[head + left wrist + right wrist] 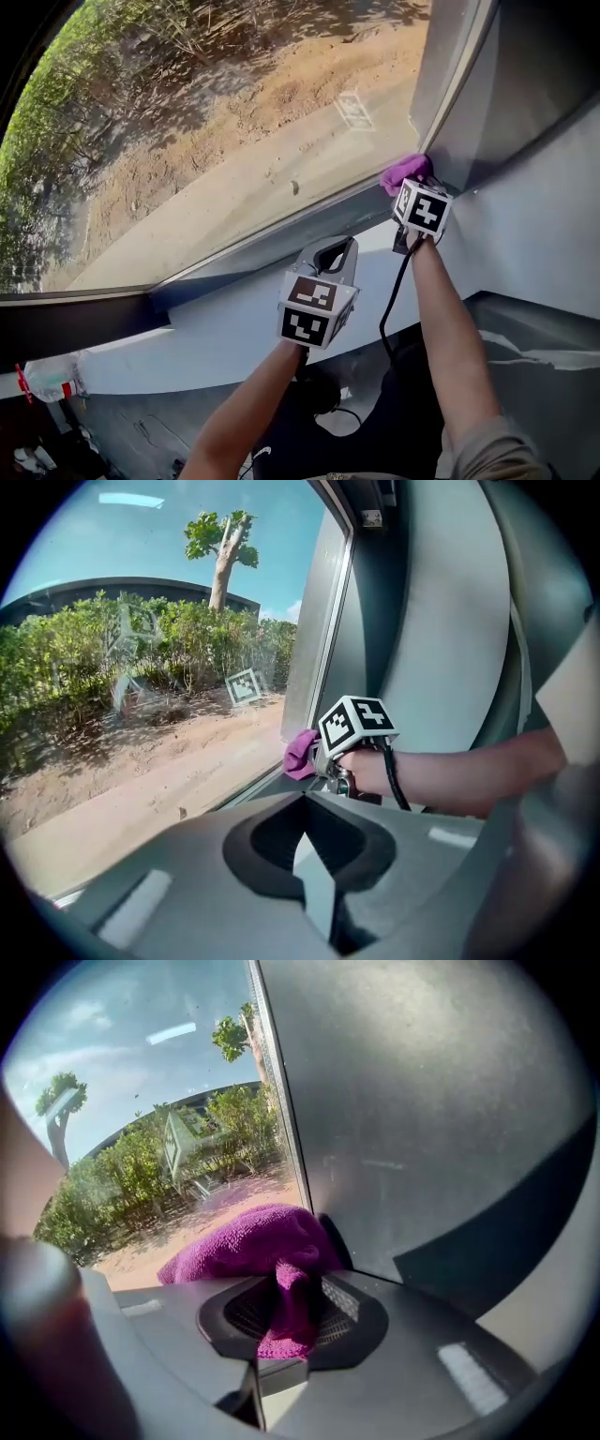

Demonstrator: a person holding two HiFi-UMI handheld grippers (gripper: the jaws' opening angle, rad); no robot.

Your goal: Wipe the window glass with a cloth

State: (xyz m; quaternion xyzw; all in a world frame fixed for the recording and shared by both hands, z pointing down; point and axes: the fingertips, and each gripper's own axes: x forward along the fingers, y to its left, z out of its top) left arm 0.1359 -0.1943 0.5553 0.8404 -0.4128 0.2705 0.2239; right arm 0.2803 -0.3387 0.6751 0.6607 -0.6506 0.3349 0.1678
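Note:
The window glass (216, 122) fills the upper left of the head view. A purple cloth (405, 172) is pressed into the glass's lower right corner, where the pane meets the grey pillar. My right gripper (412, 186) is shut on it. In the right gripper view the cloth (253, 1246) bunches against the glass (159, 1101) and a fold hangs down between the jaws of that gripper (286, 1312). My left gripper (342, 246) hovers above the sill, lower and to the left, away from the glass, shut with nothing in it. From the left gripper (314, 855) view I see the cloth (300, 754) ahead.
A grey sill (234, 309) runs under the pane and a grey pillar (450, 84) bounds it on the right. A square marker sticker (354, 110) is on the glass. A black cable (389, 309) hangs from the right gripper. A plastic bottle (47, 380) lies at lower left.

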